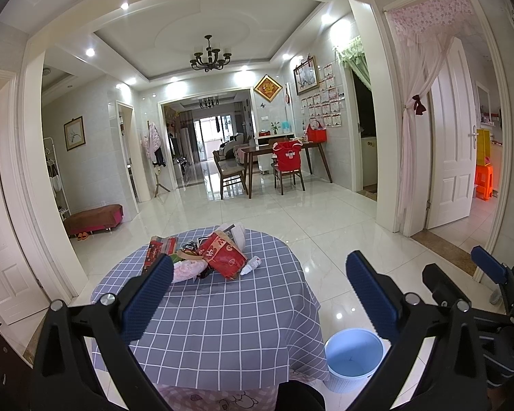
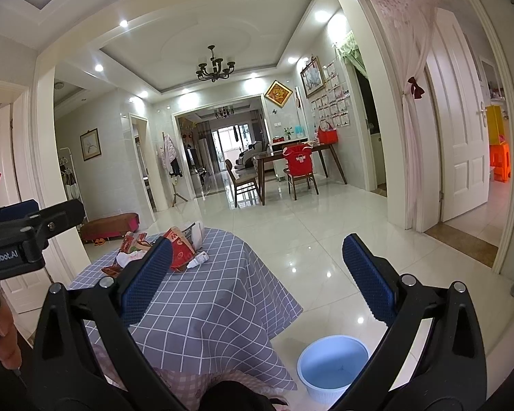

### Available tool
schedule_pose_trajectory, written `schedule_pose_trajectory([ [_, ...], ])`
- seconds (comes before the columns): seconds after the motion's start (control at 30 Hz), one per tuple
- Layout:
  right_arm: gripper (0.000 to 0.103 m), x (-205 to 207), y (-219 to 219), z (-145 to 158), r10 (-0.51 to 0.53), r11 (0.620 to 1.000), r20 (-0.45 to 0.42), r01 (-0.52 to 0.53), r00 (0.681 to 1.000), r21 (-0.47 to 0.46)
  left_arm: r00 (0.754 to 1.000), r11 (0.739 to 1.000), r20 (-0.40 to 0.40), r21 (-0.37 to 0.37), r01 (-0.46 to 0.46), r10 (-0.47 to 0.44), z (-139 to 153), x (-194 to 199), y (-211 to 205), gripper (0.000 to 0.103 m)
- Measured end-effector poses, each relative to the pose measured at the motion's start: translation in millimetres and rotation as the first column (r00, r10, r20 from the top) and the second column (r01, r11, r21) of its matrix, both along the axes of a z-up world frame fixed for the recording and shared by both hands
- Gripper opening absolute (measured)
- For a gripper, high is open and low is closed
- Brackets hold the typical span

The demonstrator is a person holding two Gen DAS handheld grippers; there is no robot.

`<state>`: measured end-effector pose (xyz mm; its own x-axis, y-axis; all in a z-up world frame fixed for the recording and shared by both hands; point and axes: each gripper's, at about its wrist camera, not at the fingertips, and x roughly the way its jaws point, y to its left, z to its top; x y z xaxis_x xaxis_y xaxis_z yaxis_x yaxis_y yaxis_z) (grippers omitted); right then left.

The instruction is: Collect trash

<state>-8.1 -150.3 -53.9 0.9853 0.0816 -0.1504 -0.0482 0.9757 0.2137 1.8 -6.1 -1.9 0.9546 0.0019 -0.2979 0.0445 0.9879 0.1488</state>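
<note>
A pile of trash lies on the far side of a round table with a blue checked cloth (image 1: 219, 325): a red snack bag (image 1: 222, 255), a small white tube (image 1: 252, 265), a pink-white wrapper (image 1: 188, 270) and a red-brown flat pack (image 1: 159, 250). The red bag (image 2: 181, 248) and the tube (image 2: 198, 259) also show in the right wrist view. A light blue bin (image 1: 353, 359) stands on the floor right of the table (image 2: 202, 308); it shows too in the right wrist view (image 2: 332, 366). My left gripper (image 1: 257, 291) is open and empty, short of the pile. My right gripper (image 2: 257, 281) is open and empty, right of the table.
Glossy white tiled floor (image 1: 325, 219) spreads beyond the table. A dining table with chairs (image 1: 277, 164) stands far back. An open white door and pink curtain (image 1: 452, 137) are at the right. A low red-brown bench (image 1: 94, 219) sits at the left wall.
</note>
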Motion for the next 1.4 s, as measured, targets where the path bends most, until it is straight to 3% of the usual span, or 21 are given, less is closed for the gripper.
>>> schedule_pose_trajectory([
  [1.4, 0.097, 3.8, 8.4, -3.1, -0.021, 1.000, -0.042, 0.021, 0.999, 0.000, 1.000, 1.000, -0.002, 0.003, 0.000, 0.000, -1.8, -3.0, -1.2, 0.099],
])
